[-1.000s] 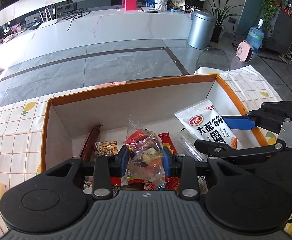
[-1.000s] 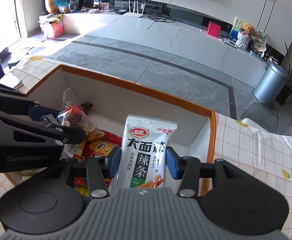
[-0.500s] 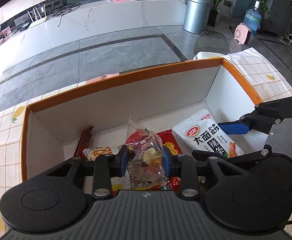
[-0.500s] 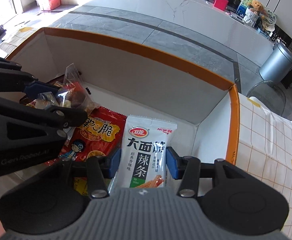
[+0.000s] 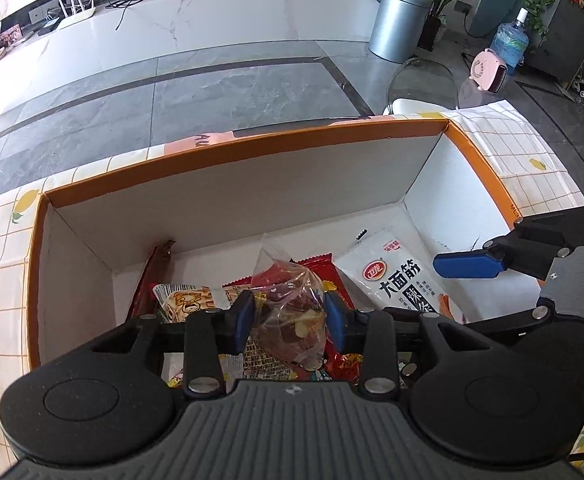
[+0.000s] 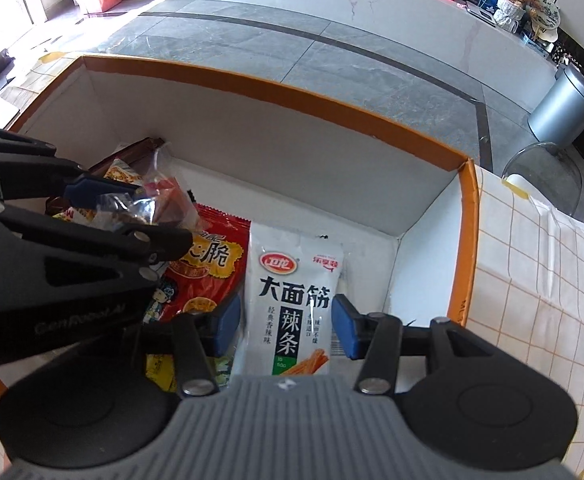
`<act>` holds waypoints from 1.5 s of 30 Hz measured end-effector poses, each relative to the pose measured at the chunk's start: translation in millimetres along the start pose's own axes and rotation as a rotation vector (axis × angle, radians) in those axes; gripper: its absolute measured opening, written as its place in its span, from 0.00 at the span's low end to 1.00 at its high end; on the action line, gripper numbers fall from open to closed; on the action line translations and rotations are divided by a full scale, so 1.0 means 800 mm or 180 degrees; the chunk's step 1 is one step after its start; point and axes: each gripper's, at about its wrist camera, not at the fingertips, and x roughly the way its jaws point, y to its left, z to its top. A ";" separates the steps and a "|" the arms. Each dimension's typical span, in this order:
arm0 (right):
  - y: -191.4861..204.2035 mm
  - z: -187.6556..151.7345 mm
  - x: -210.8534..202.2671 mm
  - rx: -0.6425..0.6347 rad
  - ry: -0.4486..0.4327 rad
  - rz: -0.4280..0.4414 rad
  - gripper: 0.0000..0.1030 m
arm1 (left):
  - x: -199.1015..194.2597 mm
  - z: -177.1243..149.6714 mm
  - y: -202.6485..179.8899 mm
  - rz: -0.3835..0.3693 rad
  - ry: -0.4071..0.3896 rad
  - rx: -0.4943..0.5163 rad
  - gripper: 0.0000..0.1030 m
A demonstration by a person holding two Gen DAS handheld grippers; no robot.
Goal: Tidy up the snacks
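both tongs down inside the snack box, each w/ a packet between its pads

left tongs (image 5: pixel 289 316) were spreading at that moment, clear bag of mixed sweets (image 5: pixel 289 308) betw the blue pads, which touched its sides. right tongs (image 6: pixel 285 326) sat around the white spicy-strip packet (image 6: pixel 292 300); left pad against its edge, right pad showed a slim gap, so can't tell if it pinched or just bracketed it. packet lay near flat on the box floor, right part of the box, close to the r. wall. beside it on the left a red crisp packet (image 6: pixel 211 264), then a yellowish biscuit pack (image 5: pixel 183 300) and a dark red bar (image 5: pixel 151 276) leaning at the far left corner. all in the orange-rimmed white box (image 5: pixel 251 148), on a desk w/ a checked lemon-print cloth (image 6: pixel 540 280). grey tiled floor (image 5: pixel 211 88) beyond.
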 end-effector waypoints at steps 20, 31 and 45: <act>-0.008 -0.030 -0.162 0.0243 -0.0529 -0.0023 0.66 | -0.165 -0.018 -0.042 0.0227 -0.0622 0.0135 0.56; 0.013 -0.126 -0.297 0.0304 -0.1375 -0.0051 0.86 | -0.274 -0.099 -0.082 0.0823 -0.1476 0.0174 0.71; 0.072 -0.308 -0.354 0.0477 -0.2327 -0.0213 0.96 | -0.291 -0.236 -0.136 0.1312 -0.2005 0.0127 0.92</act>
